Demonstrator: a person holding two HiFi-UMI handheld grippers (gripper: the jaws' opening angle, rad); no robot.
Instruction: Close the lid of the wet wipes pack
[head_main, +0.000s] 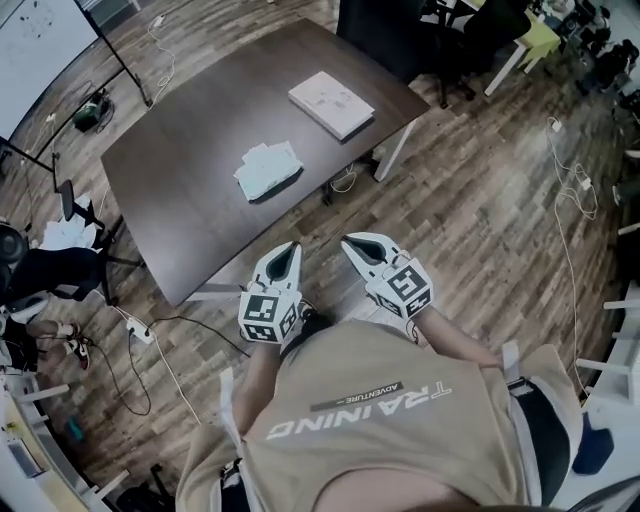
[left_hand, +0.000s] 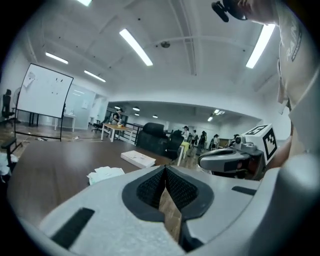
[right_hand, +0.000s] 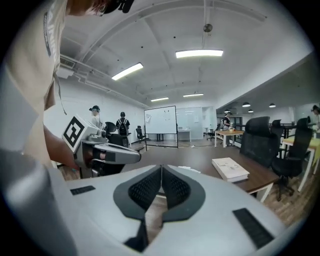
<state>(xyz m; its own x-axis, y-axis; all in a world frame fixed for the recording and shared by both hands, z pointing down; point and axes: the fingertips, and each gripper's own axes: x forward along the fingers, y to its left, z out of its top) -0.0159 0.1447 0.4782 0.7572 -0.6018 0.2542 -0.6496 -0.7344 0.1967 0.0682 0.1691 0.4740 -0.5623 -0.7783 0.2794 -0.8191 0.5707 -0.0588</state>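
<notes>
dark table (head_main: 190, 190) ahead; wet wipes pack (head_main: 268, 170) crosswise, well beyond the jaw tips, nearer left gripper (head_main: 289, 250) than right gripper (head_main: 353, 243); both pairs pressed together, empty.

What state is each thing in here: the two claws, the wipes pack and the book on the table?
Left claw: shut, empty, held short of the table.
Right claw: shut, empty, held short of the table.
Wet wipes pack: lying on the table, untouched; lid state too small to tell.
White book: closed, lying flat.
</notes>
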